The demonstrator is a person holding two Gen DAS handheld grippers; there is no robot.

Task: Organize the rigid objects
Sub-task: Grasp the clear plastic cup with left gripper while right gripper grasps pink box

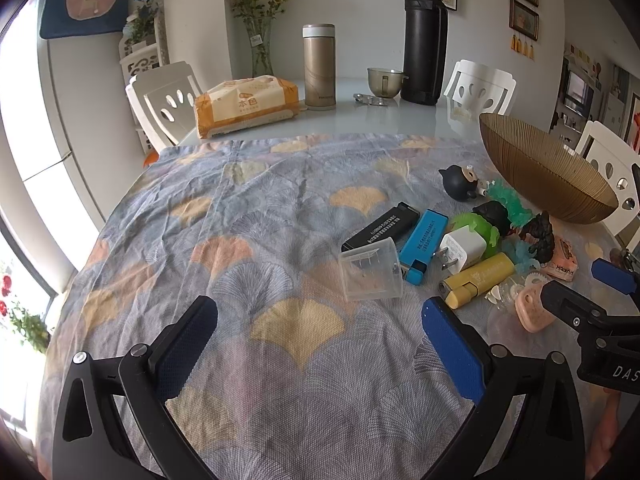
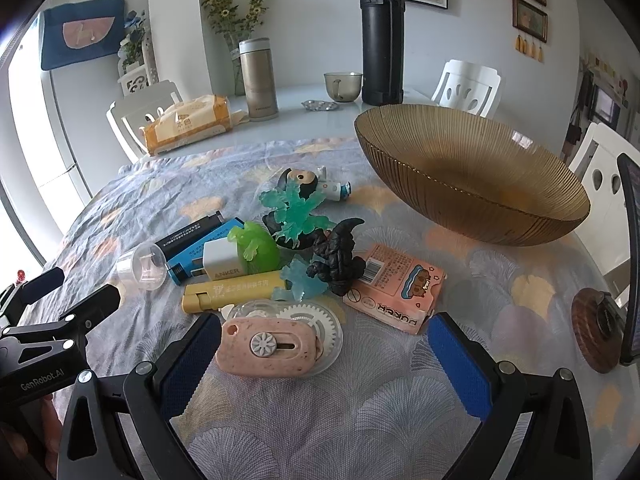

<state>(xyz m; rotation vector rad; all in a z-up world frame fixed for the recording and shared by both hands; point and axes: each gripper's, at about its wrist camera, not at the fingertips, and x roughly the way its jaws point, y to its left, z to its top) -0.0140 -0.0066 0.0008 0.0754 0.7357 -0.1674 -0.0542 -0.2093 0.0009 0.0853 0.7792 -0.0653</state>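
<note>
Two hand-held tools hover above a patterned cloth [image 1: 240, 208] on the bench, each released and grasping nothing. The left tool [image 1: 320, 316] faces bare cloth just short of a clear plastic cup [image 1: 370, 269] lying on its side. The right tool [image 2: 324, 330] frames a pink tape dispenser [image 2: 268, 346]. Lighters, a white charger [image 2: 220, 264], toy figures and a pink card pack [image 2: 394, 294] lie clustered beside the empty amber glass bowl [image 2: 472, 176].
</note>
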